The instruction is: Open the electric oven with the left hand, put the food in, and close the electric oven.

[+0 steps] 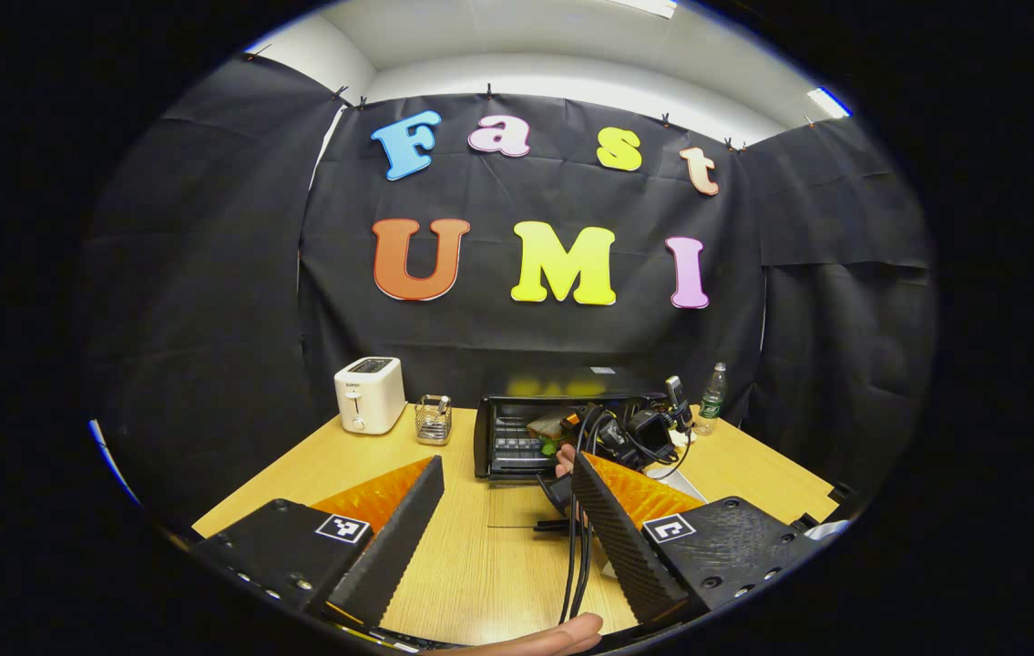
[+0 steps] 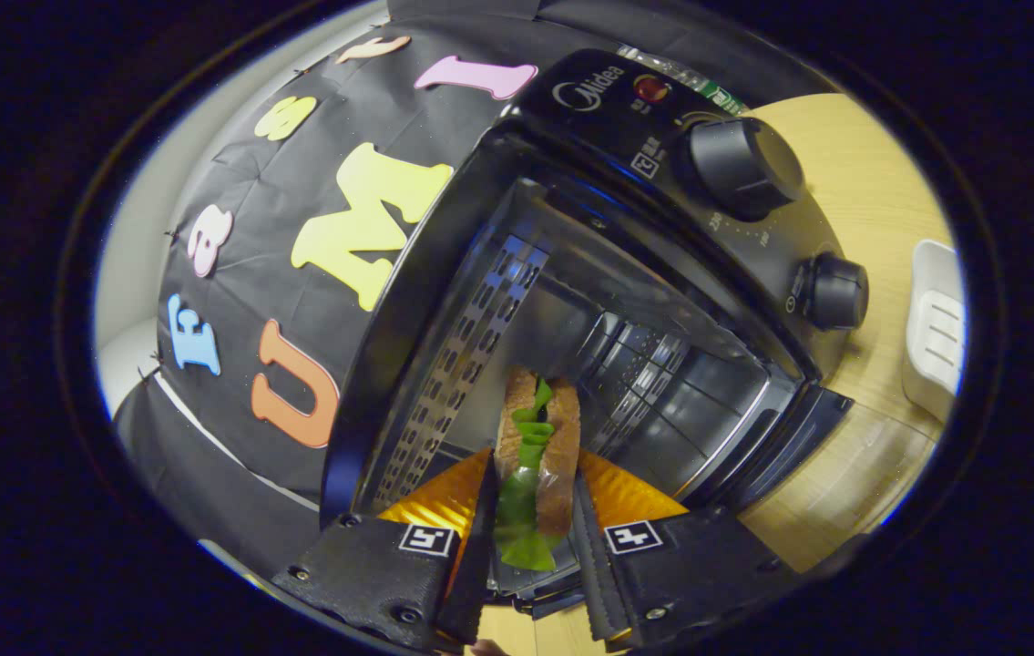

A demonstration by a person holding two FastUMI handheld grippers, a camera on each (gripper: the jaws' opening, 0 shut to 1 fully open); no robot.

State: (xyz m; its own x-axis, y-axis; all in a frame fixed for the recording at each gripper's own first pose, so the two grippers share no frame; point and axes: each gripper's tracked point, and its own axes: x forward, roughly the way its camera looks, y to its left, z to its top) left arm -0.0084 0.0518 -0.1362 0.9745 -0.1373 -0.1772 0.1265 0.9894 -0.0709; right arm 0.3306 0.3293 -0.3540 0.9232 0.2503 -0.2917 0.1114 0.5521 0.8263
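In the left gripper view, a white toaster (image 1: 370, 394) stands at the left of the wooden table (image 1: 480, 556), against the black cloth wall, with a small wire basket (image 1: 433, 418) just to its right. Right of that, at the middle of the frame, sits the black oven (image 1: 553, 421), its glass door (image 1: 530, 504) dropped flat onto the table toward the camera. The left gripper (image 1: 507, 538) hovers low over the table in the bottom of the frame, its two fingers spread wide with nothing between them. Past its right finger, the right gripper (image 1: 562, 435) reaches into the oven mouth with a sandwich (image 1: 549, 426), cables trailing down from it, and part of a hand shows beside it. A plastic bottle (image 1: 711, 399) stands at the far right of the table. In the right gripper view, the frame is tilted: the perforated oven wall runs up the left of centre, and the sandwich (image 2: 535, 456), brown bread with green lettuce, sits in the lower middle, pinched on both sides by the right gripper (image 2: 530, 538) and held just inside the open cavity. Two round knobs (image 2: 744, 167) sit at the upper right on the oven's panel, and a white tray (image 2: 934, 328) lies on the table at the far right edge.
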